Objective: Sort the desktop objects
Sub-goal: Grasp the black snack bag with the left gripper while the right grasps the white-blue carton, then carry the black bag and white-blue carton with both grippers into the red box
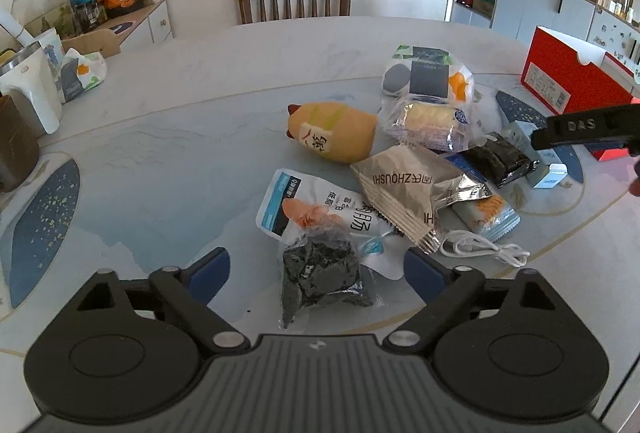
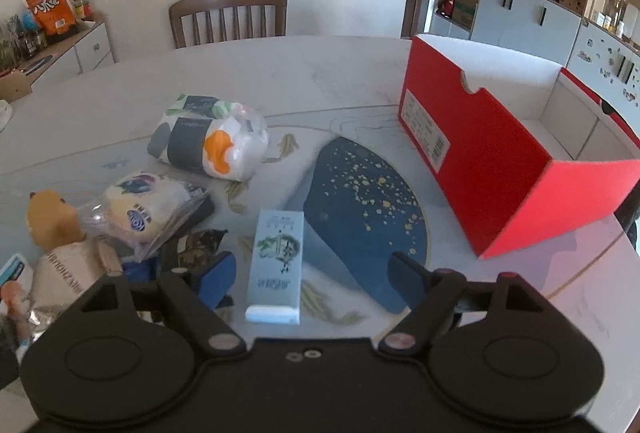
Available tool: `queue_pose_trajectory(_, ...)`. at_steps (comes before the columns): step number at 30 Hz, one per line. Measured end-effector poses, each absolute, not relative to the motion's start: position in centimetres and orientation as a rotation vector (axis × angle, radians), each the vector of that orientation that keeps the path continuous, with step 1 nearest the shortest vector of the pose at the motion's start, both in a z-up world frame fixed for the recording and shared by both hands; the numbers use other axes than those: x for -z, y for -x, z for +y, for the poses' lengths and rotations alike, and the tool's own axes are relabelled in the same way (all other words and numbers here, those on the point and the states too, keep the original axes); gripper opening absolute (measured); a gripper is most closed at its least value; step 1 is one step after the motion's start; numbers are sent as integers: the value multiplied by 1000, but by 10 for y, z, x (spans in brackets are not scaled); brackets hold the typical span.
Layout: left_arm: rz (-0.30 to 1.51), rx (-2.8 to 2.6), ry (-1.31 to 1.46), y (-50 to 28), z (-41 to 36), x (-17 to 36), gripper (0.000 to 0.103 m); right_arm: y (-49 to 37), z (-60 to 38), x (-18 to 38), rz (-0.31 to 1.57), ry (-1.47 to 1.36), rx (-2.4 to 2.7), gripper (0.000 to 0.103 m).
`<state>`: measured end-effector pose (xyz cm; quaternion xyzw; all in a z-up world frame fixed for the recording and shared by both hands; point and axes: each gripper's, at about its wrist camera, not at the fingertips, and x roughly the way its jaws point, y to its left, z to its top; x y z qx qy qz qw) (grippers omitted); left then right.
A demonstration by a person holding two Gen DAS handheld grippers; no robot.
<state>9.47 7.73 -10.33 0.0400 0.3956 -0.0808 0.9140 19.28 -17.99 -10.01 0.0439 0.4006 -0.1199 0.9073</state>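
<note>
Left gripper (image 1: 316, 273) jaws apart, straddling dark packet (image 1: 320, 281), not clamped; packet's long axis runs along the fingers. Right gripper (image 2: 310, 275) jaws apart around pale carton (image 2: 276, 265), lengthwise too. Red box (image 2: 500, 169) lies nearer the right hand.

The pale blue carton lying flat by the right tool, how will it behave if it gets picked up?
The pale blue carton looks like thin card with crisp edges, so probably stiff and light, though a hard squeeze might dent it. Its flat faces should not roll. It lies lengthwise between the right tool's open jaws, untouched.
</note>
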Motion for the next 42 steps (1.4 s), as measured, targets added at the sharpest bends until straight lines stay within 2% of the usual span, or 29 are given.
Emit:
queue_pose_trajectory(3, 804, 164, -102, -92, 75, 104, 89, -202, -182, 105, 845, -102, 257, 78)
queue_pose_trajectory(7, 811, 159, -111, -93, 75, 108, 79, -212, -184, 111, 871, -119, 262, 72)
queue_pose_trajectory(11, 808, 153, -116, -93, 75, 110, 73, -217, -184, 117, 893, -115, 256, 63)
queue_pose_trajectory(15, 807, 154, -126, -93, 74, 110, 61, -218, -183, 119, 901, -118, 243, 58)
queue_pose_trajectory(20, 816, 162, -114, -93, 75, 111, 53, -220, -183, 120, 924, -148, 209, 41)
queue_pose_trajectory(22, 817, 169, -109, -93, 76, 111, 43, -220, -183, 120, 927, -159, 194, 36)
queue_pose_trajectory(23, 819, 172, -106, -93, 76, 111, 41, -219, -183, 120, 929, -162, 185, 30)
queue_pose_trajectory(30, 810, 199, -87, -92, 82, 112, 29, -214, -185, 116, 933, -168, 187, 28)
queue_pose_trajectory(42, 786, 244, -54, -86, 94, 101, 27, -185, -197, 103, 927, -212, 227, 28)
